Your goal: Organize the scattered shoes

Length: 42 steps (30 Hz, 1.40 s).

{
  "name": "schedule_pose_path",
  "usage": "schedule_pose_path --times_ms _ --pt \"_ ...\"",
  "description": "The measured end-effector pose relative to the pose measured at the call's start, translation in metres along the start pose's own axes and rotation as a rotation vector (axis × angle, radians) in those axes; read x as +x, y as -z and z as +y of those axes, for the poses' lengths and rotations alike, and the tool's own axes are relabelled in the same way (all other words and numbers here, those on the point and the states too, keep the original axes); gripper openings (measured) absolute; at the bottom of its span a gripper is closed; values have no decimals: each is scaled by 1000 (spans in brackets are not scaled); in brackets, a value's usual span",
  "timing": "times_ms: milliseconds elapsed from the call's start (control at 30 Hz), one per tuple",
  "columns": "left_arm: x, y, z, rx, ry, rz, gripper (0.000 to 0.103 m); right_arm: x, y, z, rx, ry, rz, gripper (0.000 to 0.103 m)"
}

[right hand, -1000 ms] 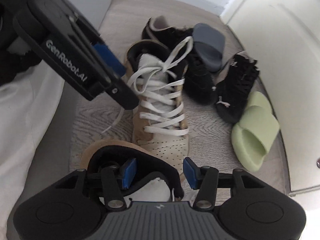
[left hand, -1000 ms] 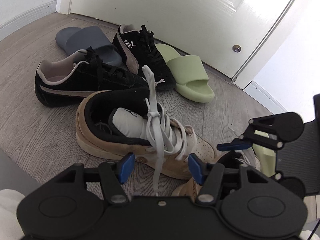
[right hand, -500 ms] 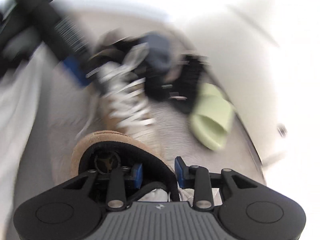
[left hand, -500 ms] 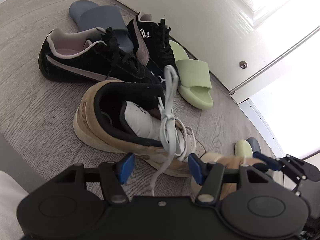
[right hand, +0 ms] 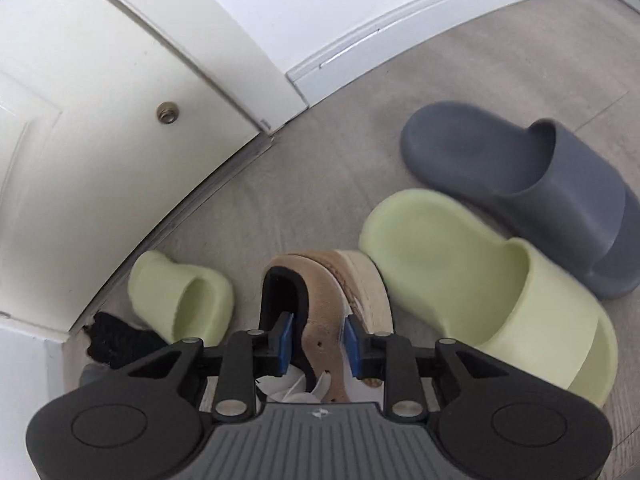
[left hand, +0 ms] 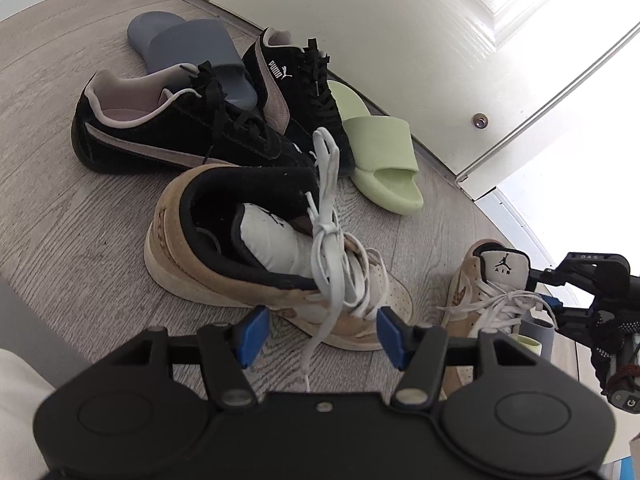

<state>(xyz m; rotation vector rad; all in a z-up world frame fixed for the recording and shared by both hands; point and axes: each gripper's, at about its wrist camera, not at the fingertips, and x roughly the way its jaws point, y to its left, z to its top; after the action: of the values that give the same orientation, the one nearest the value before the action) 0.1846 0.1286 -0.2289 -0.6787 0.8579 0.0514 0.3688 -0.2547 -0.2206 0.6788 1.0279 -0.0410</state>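
Closing on the heel collar of a tan Jordan sneaker [right hand: 320,304], the right claw [right hand: 316,338] has one blue pad inside the black lining and one on the outer suede. A second ago this sneaker lay beside its mate; now it hangs at lower centre of the right wrist view, next to a green slide [right hand: 492,292] and a grey slide [right hand: 532,188] at right. That suggests the carry toward a tidy row has begun. A second green slide [right hand: 180,300] lies lower left by the white door [right hand: 100,140]. The left claw [left hand: 320,334] hovers with jaws apart and empty over the other tan sneaker [left hand: 256,248], a loose white lace [left hand: 326,216] dangling between them. Black Puma sneakers [left hand: 180,136] wait behind, upper left.
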Motion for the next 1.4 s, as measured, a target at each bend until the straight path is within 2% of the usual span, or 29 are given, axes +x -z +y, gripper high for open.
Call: schedule_pose_path --times_ms 67,167,300,467,500,533,600,667,733,767,867,933,967,1067,1167,1267,1333,1400 --pt "1 1 -3 15 -6 3 59 -4 3 -4 -42 -11 -13 25" --pt "1 2 -6 32 -13 -3 59 -1 4 -12 -74 17 -20 20" --pt "2 2 -6 29 -14 -1 59 19 1 -29 -38 -62 50 20" --pt "-4 3 -4 19 -12 -29 59 13 14 -6 -245 -18 4 23" --pt "-7 3 -3 16 -14 -37 60 9 18 -1 -306 7 -25 31" --pt "-12 2 -4 19 -18 -39 61 4 22 4 -360 28 -60 42" --pt "-28 2 -7 51 -28 -73 61 -17 42 14 -493 44 -192 59" --pt "-49 3 -10 104 -67 -153 65 -34 64 24 -601 35 -284 65" --pt "-67 1 -11 161 -145 -230 71 -49 92 35 -728 16 -361 75" --pt "-69 -1 -10 181 -184 -246 74 -54 103 41 -785 -5 -374 77" --pt "-65 -14 8 183 -264 -260 74 -45 147 75 -1049 -190 -221 78" --pt "-54 -25 36 34 -187 -200 72 -35 165 97 -1156 -250 -181 78" --pt "-54 -26 44 -5 -172 -187 71 -29 175 109 -1217 -273 -170 78" --pt "-57 -27 71 -149 -106 -199 71 -11 194 152 -1333 -363 -117 78" --pt "-58 -27 86 -225 -46 -193 71 17 205 199 -1397 -466 28 78" --pt "-57 -28 88 -237 -24 -190 71 43 222 230 -1488 -433 112 76" --pt "-55 -28 84 -217 -21 -182 71 69 238 248 -1571 -363 166 64" --pt "-53 -28 81 -207 -16 -178 71 84 247 256 -1576 -342 200 59"
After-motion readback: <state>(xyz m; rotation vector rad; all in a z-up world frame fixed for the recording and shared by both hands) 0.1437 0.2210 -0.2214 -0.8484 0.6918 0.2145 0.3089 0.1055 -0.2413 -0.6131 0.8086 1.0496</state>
